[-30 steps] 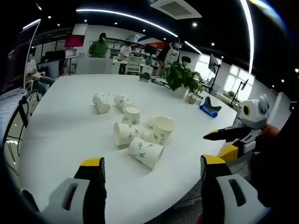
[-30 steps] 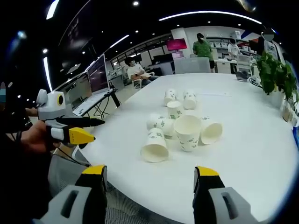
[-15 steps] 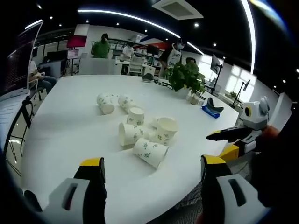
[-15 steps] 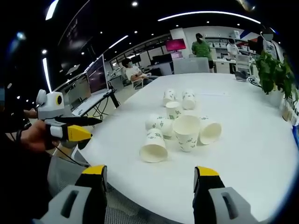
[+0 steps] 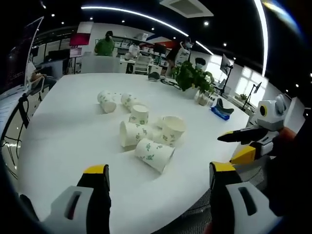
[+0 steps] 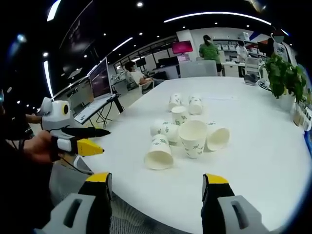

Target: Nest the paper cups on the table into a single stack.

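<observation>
**Both grippers off the table edge; cups untouched**

Since a second ago the paper cups have kept their arrangement; only the views have shifted slightly, which I read as camera motion; no stacking begun. The cluster sits mid-table: one cup upright, several on their sides, two more lying farther back. Left gripper and right gripper both stand with jaws spread wide, holding nothing, near the table's near edge. Bare tabletop surrounds the cluster; a potted plant and blue object lie well apart; approach looks unobstructed.
</observation>
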Motion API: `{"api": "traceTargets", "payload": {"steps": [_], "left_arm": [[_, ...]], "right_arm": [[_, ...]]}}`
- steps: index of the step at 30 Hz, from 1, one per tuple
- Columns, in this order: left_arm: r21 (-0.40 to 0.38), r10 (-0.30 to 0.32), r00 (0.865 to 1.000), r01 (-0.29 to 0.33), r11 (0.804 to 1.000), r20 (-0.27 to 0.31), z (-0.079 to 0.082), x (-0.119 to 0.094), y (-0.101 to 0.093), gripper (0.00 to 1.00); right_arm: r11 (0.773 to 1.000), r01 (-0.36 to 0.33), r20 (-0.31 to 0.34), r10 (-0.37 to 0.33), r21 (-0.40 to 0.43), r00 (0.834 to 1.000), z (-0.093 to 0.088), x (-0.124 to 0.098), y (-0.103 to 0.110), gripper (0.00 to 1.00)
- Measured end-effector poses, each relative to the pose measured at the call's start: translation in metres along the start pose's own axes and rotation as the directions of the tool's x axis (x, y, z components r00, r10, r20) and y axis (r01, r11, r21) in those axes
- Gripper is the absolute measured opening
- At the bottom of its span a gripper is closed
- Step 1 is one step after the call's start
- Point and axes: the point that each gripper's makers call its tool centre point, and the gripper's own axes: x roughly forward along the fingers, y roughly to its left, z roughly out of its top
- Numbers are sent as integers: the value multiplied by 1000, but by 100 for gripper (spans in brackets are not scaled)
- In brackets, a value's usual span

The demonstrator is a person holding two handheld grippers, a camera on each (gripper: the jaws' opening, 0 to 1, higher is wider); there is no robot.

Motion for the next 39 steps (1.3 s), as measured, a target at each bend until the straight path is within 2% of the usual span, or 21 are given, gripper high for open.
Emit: {"api": "traceTargets", "payload": {"steps": [4, 10, 17, 21, 24, 26, 27, 30, 33, 35, 39], "left_arm": [[17, -3, 1000, 4, 1000, -26, -5, 11, -9, 83], [63, 15, 997, -11, 998, -70, -20, 39, 1, 83], [85, 35, 994, -27, 996, -101, -27, 71, 3, 83], [126, 46, 991, -31, 992, -124, -28, 89, 7, 82], [134, 62, 987, -42, 990, -149, -36, 101, 9, 80], [156, 90, 982, -64, 986, -166, -35, 102, 10, 78], [150, 95, 982, -71, 986, -162, -38, 109, 15, 78], [148, 108, 982, -85, 985, -155, -36, 115, 14, 75], [137, 112, 981, -90, 987, -160, -39, 124, 19, 73], [128, 101, 982, -81, 989, -160, -36, 125, 16, 74], [145, 118, 979, -94, 985, -169, -37, 130, 21, 67]], "right_arm": [[1000, 3, 2, -3, 1, 1000, 0, -1, -1, 76], [1000, 2, -2, -2, -1, 1000, 0, -3, 6, 76], [1000, 4, 0, -4, 1, 1000, -2, -5, 6, 76], [1000, 8, 0, -8, 5, 1000, -4, -9, 9, 76], [1000, 11, -1, -11, 11, 1000, -6, -10, 8, 75], [1000, 13, -2, -13, 16, 1000, -8, -11, 8, 75], [1000, 15, -2, -15, 17, 1000, -8, -11, 7, 75], [1000, 21, 1, -21, 23, 1000, -9, -14, 4, 75], [999, 27, 0, -27, 28, 1000, -11, -15, 4, 75], [999, 26, 1, -27, 28, 1000, -11, -16, 4, 75], [999, 20, 0, -20, 26, 1000, -12, -15, 8, 75]]}}
